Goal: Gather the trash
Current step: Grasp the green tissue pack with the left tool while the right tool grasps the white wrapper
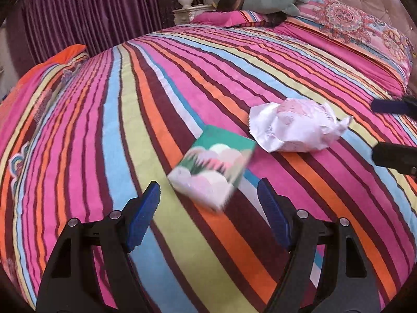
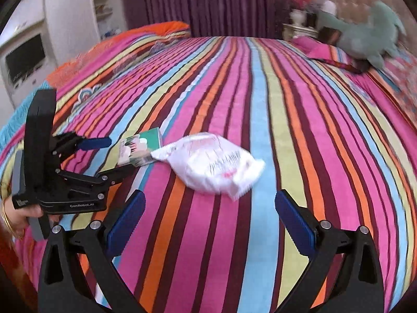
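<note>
L wrist view: left gripper [image 1: 208, 195] spread wide, holding nothing, above striped bedspread [image 1: 130, 130]. Small green box [image 1: 212, 172] between its tips at 12 o'clock; crumpled white wrapper [image 1: 294, 126] at 1 o'clock, just beside box.

R wrist view: right gripper [image 2: 209, 208] spread too (empty). Wrapper at 12 o'clock, box at 11, touching wrapper. Plush toy [image 2: 365, 39] at 2 o'clock.

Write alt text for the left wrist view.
The open left claw hovers just short of a small green box lying on a striped bedspread. A crumpled white wrapper lies beyond it, with the right claw at the right edge.
</note>
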{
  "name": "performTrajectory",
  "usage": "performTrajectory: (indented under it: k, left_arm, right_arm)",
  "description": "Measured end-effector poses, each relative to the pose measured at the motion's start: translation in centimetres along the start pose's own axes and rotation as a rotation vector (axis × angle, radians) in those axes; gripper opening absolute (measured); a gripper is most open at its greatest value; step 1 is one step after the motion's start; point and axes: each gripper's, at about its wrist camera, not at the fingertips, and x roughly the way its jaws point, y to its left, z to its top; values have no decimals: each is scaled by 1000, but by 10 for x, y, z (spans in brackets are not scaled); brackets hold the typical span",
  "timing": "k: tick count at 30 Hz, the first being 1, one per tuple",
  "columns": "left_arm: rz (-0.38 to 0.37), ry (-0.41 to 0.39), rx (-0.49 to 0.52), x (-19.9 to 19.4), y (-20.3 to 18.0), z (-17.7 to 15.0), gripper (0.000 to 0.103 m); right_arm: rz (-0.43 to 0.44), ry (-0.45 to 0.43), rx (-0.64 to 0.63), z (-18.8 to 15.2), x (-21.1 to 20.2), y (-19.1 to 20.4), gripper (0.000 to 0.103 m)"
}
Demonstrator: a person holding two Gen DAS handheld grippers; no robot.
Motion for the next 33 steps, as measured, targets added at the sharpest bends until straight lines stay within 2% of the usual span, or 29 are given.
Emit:
performTrajectory:
  k: [8, 12, 18, 21, 22, 23, 24, 27, 33]
  left_arm:
    - [-16, 25, 45, 24, 4, 15, 75]
    - [-11, 34, 59, 34, 2, 22, 75]
    - [-11, 72, 14, 45, 2, 29, 75]
    - [-23, 105, -100, 52, 9, 32, 75]
    - [-14, 101, -129, 52, 10, 32, 68]
    - [6, 95, -146, 52, 10, 32, 57]
    - [18, 92, -161, 50, 11, 31, 52]
    - [16, 93, -208, 46, 13, 27, 50]
    - [26, 88, -236, 19, 3, 13, 50]
  right_arm:
    - [-14, 75, -146, 25, 47, 4, 95]
    - [-16, 110, -150, 28, 65, 2, 95]
    - [31, 147, 5, 29, 88, -14, 95]
    - [41, 158, 76, 26, 94, -20, 95]
    - [23, 154, 80, 25, 94, -18, 94]
    - [-6, 152, 75, 25, 94, -16, 87]
    - [-58, 141, 63, 24, 90, -14, 74]
    - [-63, 131, 107, 17, 79, -17, 68]
    - [-61, 111, 201, -6, 44, -23, 68]
